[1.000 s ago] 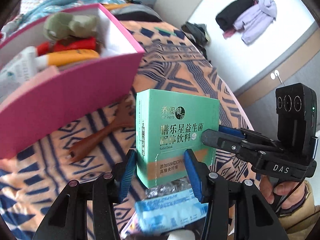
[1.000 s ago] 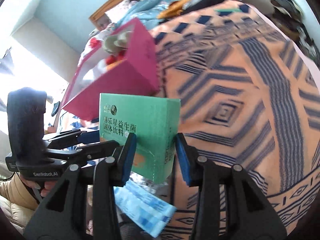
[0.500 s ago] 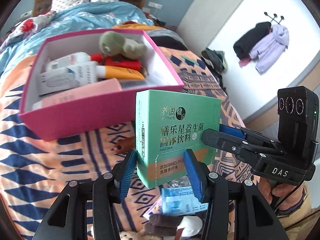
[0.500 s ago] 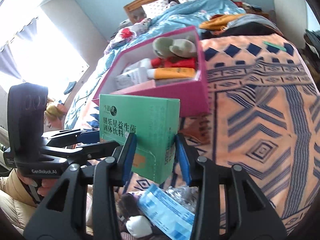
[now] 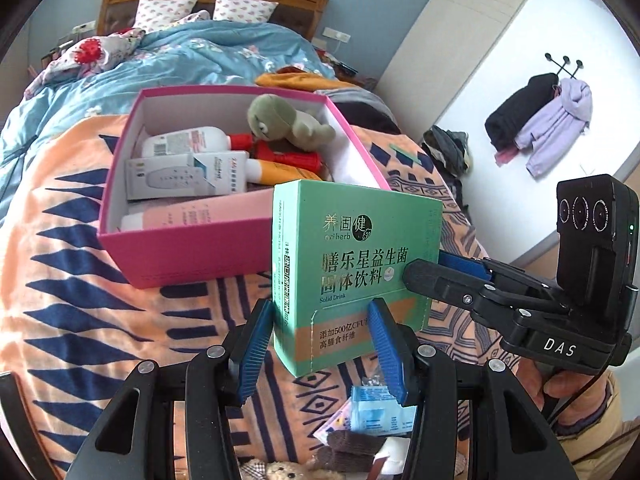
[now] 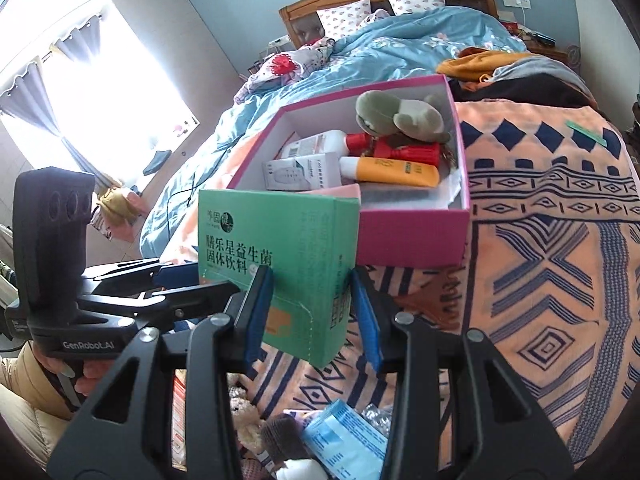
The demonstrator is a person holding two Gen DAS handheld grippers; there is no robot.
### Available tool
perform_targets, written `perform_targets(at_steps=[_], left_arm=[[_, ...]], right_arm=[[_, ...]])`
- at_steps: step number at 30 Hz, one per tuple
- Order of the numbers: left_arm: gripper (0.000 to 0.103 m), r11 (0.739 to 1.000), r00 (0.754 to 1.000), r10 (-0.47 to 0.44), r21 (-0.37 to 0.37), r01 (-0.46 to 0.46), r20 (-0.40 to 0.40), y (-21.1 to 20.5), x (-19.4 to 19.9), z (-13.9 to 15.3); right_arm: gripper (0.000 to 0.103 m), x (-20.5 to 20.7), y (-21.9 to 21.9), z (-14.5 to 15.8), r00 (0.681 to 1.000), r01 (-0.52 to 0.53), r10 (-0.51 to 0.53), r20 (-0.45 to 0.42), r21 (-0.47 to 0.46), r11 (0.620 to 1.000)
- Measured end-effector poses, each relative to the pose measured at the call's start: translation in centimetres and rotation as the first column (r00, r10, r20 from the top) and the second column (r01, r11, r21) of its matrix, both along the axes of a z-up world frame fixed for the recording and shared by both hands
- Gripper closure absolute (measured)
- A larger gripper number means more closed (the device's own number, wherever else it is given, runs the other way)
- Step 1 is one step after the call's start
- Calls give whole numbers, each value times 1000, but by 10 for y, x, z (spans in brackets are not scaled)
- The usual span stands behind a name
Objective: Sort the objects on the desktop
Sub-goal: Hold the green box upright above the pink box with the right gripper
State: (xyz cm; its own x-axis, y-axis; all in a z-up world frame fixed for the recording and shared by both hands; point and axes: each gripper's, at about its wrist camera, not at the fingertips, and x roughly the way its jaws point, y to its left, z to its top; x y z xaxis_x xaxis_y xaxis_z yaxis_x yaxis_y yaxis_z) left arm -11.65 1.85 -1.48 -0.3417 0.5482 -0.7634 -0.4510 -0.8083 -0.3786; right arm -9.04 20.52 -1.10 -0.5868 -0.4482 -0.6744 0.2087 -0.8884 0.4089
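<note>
Fingers point(image 5: 256, 354) of our left gripper point(image 5: 322, 350), seen from the left wrist, are closed on the lower corner of the green carton point(image 5: 352, 268), one blue pad on its narrow printed side and the other on its front face, while our right gripper point(image 5: 452, 276) comes in from the right and pinches the far edge. We hold the carton upright in the air, in front of the pink box point(image 5: 192, 252), which sits on the patterned blanket point(image 5: 72, 280) and already holds bottles, tubes and a plush toy point(image 5: 288, 120). We judge the carton light and fairly stiff, but thin card that dents under a hard squeeze, and its smooth print may slip, so the corners and folded edges are the best hold. From the right wrist, our right gripper point(image 6: 310, 314) has its fingers point(image 6: 364, 320) clamped across the narrow side of the green carton point(image 6: 280, 248) near the bottom, and the left gripper point(image 6: 176, 280) grips its left edge. Here too the carton hangs clear of the blanket point(image 6: 560, 260), just in front of the pink box point(image 6: 412, 236) and not yet over its opening.
</note>
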Motion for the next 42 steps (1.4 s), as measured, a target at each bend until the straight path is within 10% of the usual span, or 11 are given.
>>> perform_targets(at_steps=[42], left_arm=[[53, 997, 993, 77, -14, -79, -91, -21, -36, 21]], right_arm=[[60, -49, -27, 21, 997, -51, 53, -56, 26, 998]])
